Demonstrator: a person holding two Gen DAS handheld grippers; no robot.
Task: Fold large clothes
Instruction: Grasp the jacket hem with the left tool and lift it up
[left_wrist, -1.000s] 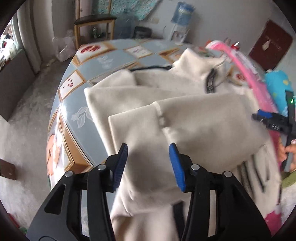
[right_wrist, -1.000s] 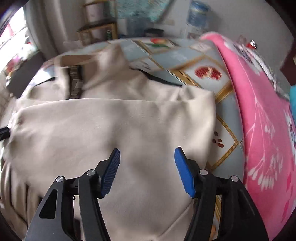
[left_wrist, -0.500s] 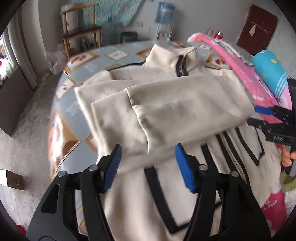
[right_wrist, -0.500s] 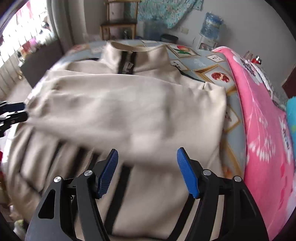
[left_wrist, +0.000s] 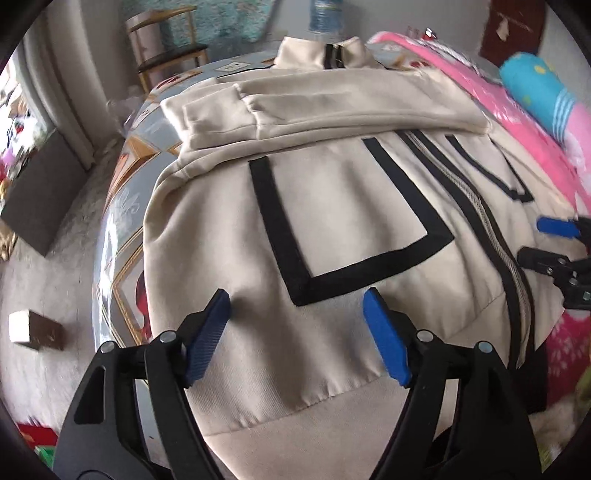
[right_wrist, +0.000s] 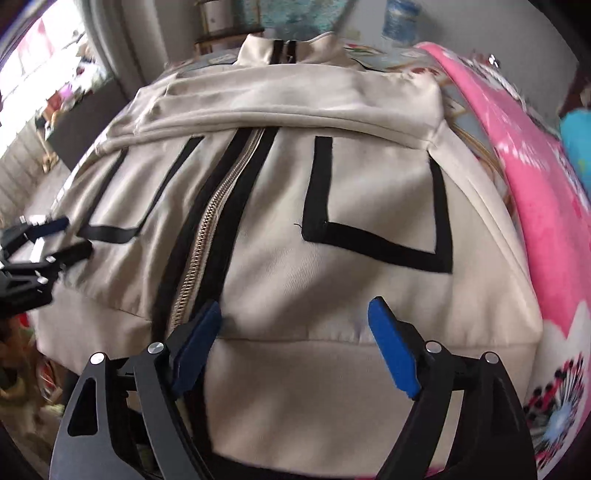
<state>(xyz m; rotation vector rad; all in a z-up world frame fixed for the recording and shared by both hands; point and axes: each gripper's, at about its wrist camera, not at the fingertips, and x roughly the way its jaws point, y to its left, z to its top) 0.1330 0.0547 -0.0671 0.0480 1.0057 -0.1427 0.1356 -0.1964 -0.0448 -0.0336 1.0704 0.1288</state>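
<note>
At the far left of the left wrist view a pale carpeted floor (left_wrist: 55, 266) spreads out, with a small wooden block (left_wrist: 35, 329) lying on it and a dark low cabinet (left_wrist: 40, 192) against a light curtain (left_wrist: 70, 92). Further back stands a wooden chair (left_wrist: 166, 59) with a dark seat, and behind it a patterned blue-green cloth (left_wrist: 218, 18) hangs on the wall. The surface (left_wrist: 122, 206) is a round table under a glossy cover printed with grey-blue panels, gold borders and red motifs; only its left edge shows bare.

The cream jacket (left_wrist: 332, 229) lies front up across most of the surface, collar at the far side, both sleeves folded across the chest, black outlined pockets on either side of a black-edged zipper (right_wrist: 207, 229) that runs down the middle. The left gripper (left_wrist: 295, 332) hovers over the hem near the left pocket; its jaws have just been opening and stand spread, with nothing pinched between them. The right gripper (right_wrist: 291, 339) hangs over the hem just right of the zipper, its jaws also freshly widened and spread, clear of the cloth.

To the right, a pink flowered blanket (right_wrist: 535, 206) lies beside the jacket, with a turquoise bundle (left_wrist: 535, 85) past it and a dark red door (left_wrist: 517, 26) in the back wall.
</note>
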